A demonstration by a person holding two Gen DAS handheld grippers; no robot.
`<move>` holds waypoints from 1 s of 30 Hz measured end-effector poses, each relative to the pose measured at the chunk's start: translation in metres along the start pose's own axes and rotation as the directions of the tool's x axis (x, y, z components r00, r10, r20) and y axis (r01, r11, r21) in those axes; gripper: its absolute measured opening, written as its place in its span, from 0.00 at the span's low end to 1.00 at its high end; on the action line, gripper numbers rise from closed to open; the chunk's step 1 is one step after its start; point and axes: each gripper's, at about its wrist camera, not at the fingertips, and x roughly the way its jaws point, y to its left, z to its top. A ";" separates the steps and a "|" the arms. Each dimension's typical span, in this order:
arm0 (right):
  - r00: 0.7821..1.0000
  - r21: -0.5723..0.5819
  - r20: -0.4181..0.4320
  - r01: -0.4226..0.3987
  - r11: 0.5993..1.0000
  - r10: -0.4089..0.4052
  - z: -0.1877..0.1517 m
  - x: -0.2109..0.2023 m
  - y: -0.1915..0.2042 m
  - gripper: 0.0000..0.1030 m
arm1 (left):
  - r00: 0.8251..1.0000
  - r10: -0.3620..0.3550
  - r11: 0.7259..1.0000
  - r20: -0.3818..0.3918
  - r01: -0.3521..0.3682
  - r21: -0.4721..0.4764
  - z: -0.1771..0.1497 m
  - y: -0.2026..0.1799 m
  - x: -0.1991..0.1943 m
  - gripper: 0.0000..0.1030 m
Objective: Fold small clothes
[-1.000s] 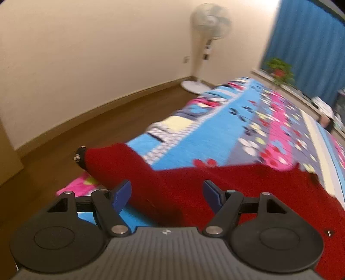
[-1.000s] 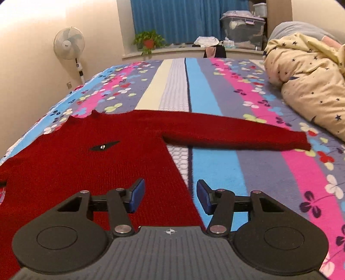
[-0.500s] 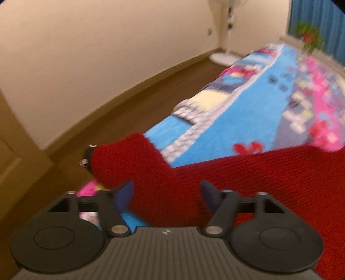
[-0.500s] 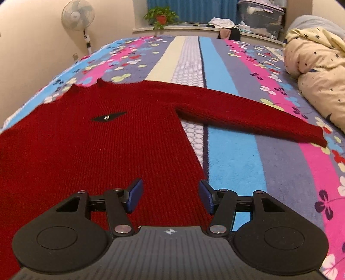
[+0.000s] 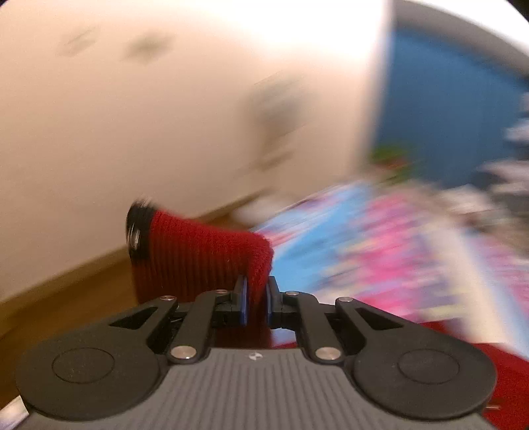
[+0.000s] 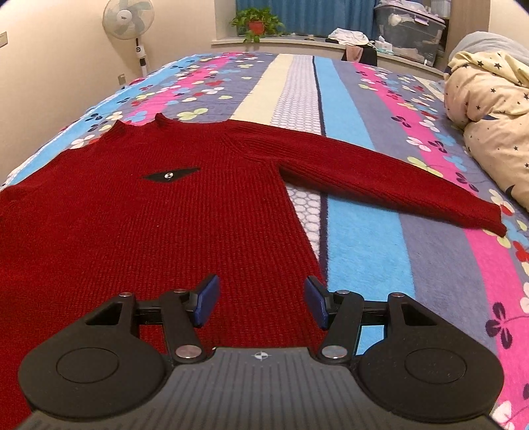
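A dark red knitted sweater (image 6: 148, 215) lies flat on the striped flowered bedspread (image 6: 363, 248), with a black patch (image 6: 170, 174) on its chest. Its far sleeve (image 6: 380, 178) stretches out to the right. My right gripper (image 6: 261, 294) is open just above the sweater's lower right edge, and the knit lies under and between its blue pads without being pinched. In the blurred left wrist view, my left gripper (image 5: 257, 291) is shut on the other sleeve (image 5: 198, 251). That sleeve is lifted off the bed, its black cuff (image 5: 137, 228) sticking out to the left.
A cream star-print duvet (image 6: 489, 115) is heaped at the right edge of the bed. A standing fan (image 6: 128, 15) stands at the back left by the wall. A potted plant (image 6: 256, 23) and a storage box (image 6: 410, 29) sit on the window ledge. Wooden floor (image 5: 66, 297) lies left of the bed.
The left gripper's jaws closed on the sleeve and raised it off the bed while the view swung. The right gripper dipped slightly toward the sweater's lower edge.
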 end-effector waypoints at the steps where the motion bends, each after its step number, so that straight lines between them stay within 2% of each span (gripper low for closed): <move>1: 1.000 -0.004 0.000 0.000 1.000 0.000 -0.001 0.000 0.001 0.57 | 0.990 -0.136 0.990 0.038 0.135 0.034 0.000 -0.020 -0.012 0.11; 2: 1.000 -0.009 -0.002 0.001 1.000 -0.001 -0.001 0.000 0.002 0.57 | 0.962 -0.270 0.961 0.033 0.267 0.074 -0.002 -0.039 -0.020 0.14; 3: 1.000 -0.016 -0.007 0.003 1.000 -0.003 -0.003 0.001 0.004 0.57 | 0.924 -0.382 0.918 -0.026 0.383 0.100 -0.006 -0.056 -0.023 0.29; 4: 1.000 -0.025 -0.014 0.005 1.000 -0.005 -0.004 0.003 0.005 0.57 | 0.881 -0.456 0.876 -0.122 0.469 0.109 -0.011 -0.069 -0.019 0.40; 5: 1.000 -0.034 -0.021 0.009 0.999 -0.010 -0.005 0.004 0.007 0.57 | 0.856 -0.475 0.858 -0.203 0.502 0.109 -0.018 -0.077 -0.015 0.43; 7: 0.999 -0.053 -0.032 0.017 0.998 -0.018 -0.007 0.006 0.010 0.57 | 0.867 -0.436 0.880 -0.242 0.467 0.086 -0.025 -0.076 -0.007 0.43; 11: 0.999 -0.064 -0.024 0.022 0.998 -0.024 -0.008 0.005 0.013 0.57 | 0.853 -0.419 0.905 -0.311 0.422 -0.062 -0.024 -0.046 0.016 0.43; 13: 0.999 -0.059 -0.025 0.021 0.998 -0.022 -0.008 0.006 0.015 0.57 | 0.861 -0.356 0.933 -0.363 0.352 -0.079 -0.024 -0.034 0.029 0.43; 16: 1.000 -0.048 -0.015 0.005 0.999 -0.006 -0.006 0.007 0.018 0.56 | 0.860 -0.242 0.970 -0.449 0.230 -0.083 -0.027 -0.020 0.051 0.43; 17: 1.000 -0.034 -0.007 -0.012 0.999 0.012 -0.005 0.007 0.018 0.54 | 0.857 -0.200 0.979 -0.475 0.186 -0.077 -0.028 -0.016 0.057 0.43; 18: 0.999 -0.004 0.010 -0.035 0.999 0.035 -0.002 0.007 0.018 0.47 | 0.855 -0.169 0.986 -0.490 0.154 -0.071 -0.027 -0.006 0.059 0.43; 20: 0.997 0.093 0.042 -0.063 0.994 0.059 0.006 0.013 0.015 0.42 | 0.856 -0.126 0.992 -0.501 0.107 -0.067 -0.028 0.000 0.065 0.43; 23: 0.996 0.228 0.062 -0.083 0.970 0.071 0.022 0.037 0.016 0.42 | 0.861 -0.122 0.992 -0.494 0.090 -0.089 -0.026 0.007 0.067 0.43; 26: 0.998 0.363 0.049 -0.050 0.930 0.034 0.037 0.071 0.016 0.59 | 0.864 -0.116 0.993 -0.490 0.086 -0.083 -0.025 0.005 0.070 0.43; 28: 1.000 0.436 0.013 -0.014 0.900 0.010 0.042 0.093 0.014 0.59 | 0.867 -0.109 0.994 -0.487 0.084 -0.073 -0.025 0.004 0.072 0.43; 30: 0.999 0.445 0.009 0.029 0.895 -0.037 0.048 0.106 0.018 0.55 | 0.869 -0.106 0.994 -0.484 0.082 -0.071 -0.025 0.000 0.071 0.43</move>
